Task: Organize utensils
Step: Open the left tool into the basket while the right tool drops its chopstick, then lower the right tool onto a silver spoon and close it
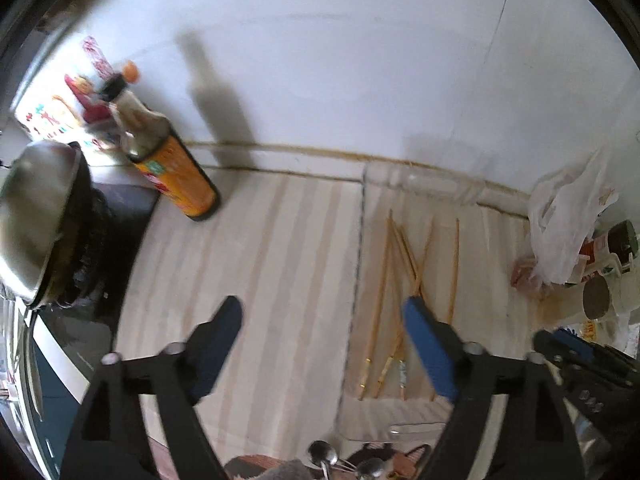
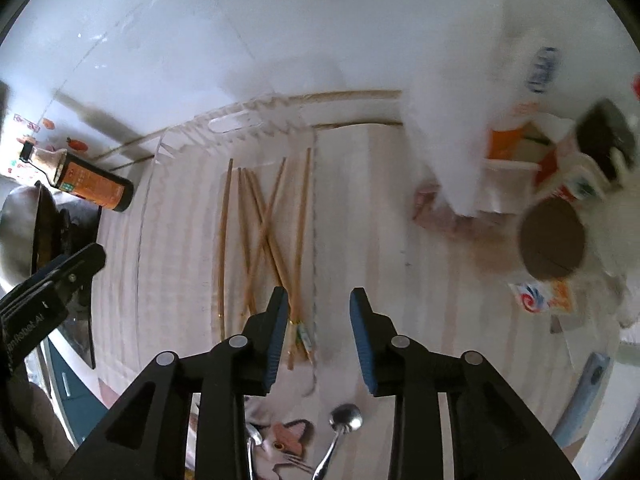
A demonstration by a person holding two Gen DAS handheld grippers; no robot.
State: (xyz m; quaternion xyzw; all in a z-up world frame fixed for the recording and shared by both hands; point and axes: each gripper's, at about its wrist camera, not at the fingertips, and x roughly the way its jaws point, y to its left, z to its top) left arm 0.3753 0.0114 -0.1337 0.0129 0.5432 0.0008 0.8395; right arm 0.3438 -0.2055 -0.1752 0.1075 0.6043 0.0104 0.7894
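Observation:
Several wooden chopsticks [image 2: 260, 232] lie crossed in a loose pile on a clear tray [image 2: 188, 208] on the striped counter; they also show in the left wrist view [image 1: 396, 280]. My right gripper [image 2: 319, 300] is open and empty, hovering just right of the chopsticks' near ends. My left gripper [image 1: 322, 312] is open wide and empty, over bare counter left of the pile, its right finger [image 1: 428, 344] above the chopsticks' near ends. Metal spoons [image 2: 346, 418] lie at the near edge, also seen in the left wrist view [image 1: 322, 454].
A sauce bottle [image 1: 168, 160] stands at the back left by a steel pot [image 1: 36, 216] on a stove. A white plastic bag [image 1: 568, 216], cups [image 2: 552, 236] and packets crowd the right side. The white tiled wall [image 1: 340, 60] is behind.

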